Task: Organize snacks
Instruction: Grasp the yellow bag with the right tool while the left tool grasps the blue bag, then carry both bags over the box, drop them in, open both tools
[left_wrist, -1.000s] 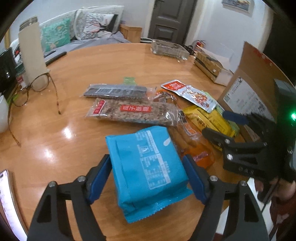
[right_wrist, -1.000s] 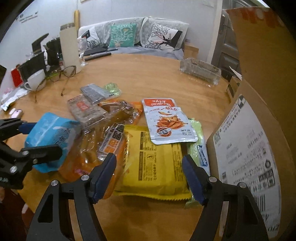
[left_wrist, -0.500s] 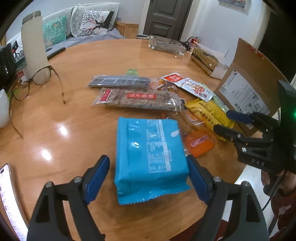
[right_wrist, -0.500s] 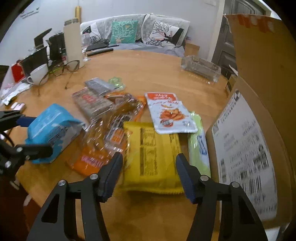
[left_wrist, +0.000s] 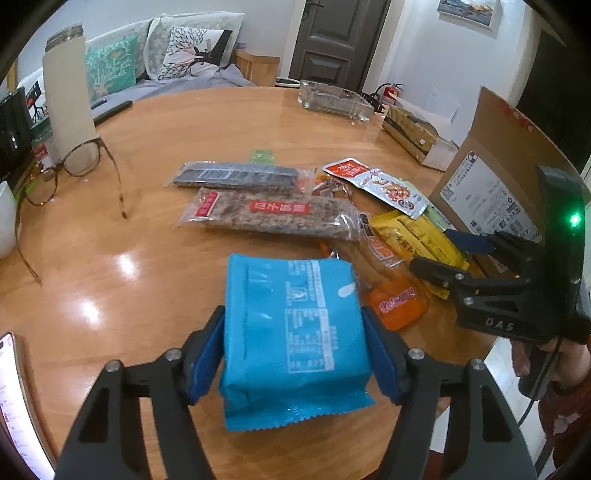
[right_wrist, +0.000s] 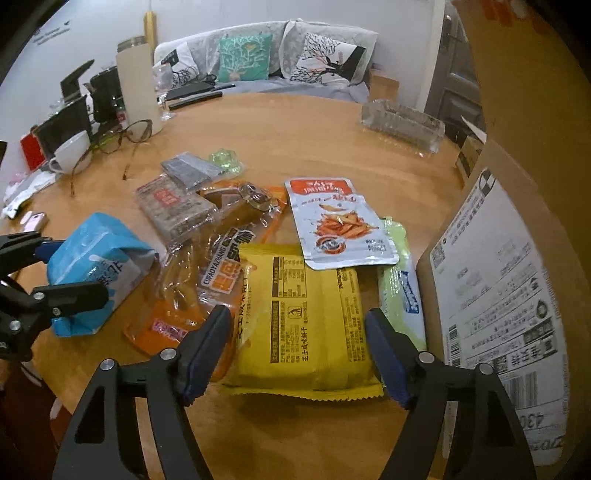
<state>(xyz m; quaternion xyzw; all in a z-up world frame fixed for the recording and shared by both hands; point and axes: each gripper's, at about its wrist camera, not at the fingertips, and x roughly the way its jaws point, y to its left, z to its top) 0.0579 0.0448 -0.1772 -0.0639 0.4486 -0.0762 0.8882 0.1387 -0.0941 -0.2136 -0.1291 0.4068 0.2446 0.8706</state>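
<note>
Blue snack pack (left_wrist: 295, 332) — clamped between the pads of the left hand-held gripper (left_wrist: 295, 356). Yellow snack pack (right_wrist: 306, 325) — flat on the surface (right_wrist: 295, 122), between the spread, unclenched fingers of the right hand-held gripper (right_wrist: 297, 354).

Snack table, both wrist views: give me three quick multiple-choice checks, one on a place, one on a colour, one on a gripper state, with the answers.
1. Where does the silver pouch with the red top lie?
A. Inside the cardboard box
B. Partly on top of the yellow packet
C. Under the glasses

2. What colour is the packet between the left gripper's fingers?
A. Blue
B. Green
C. Red

3. How does the right gripper stand?
A. Shut on the orange bag
B. Shut on the seed bar
C. Open around the near end of the yellow packet

Answers:
1 B: its lower edge overlaps the yellow packet, outside the cardboard box.
2 A: the blue packet sits between the left gripper pads, which touch its sides.
3 C: the right gripper fingers stand clear on either side of the packet.
</note>
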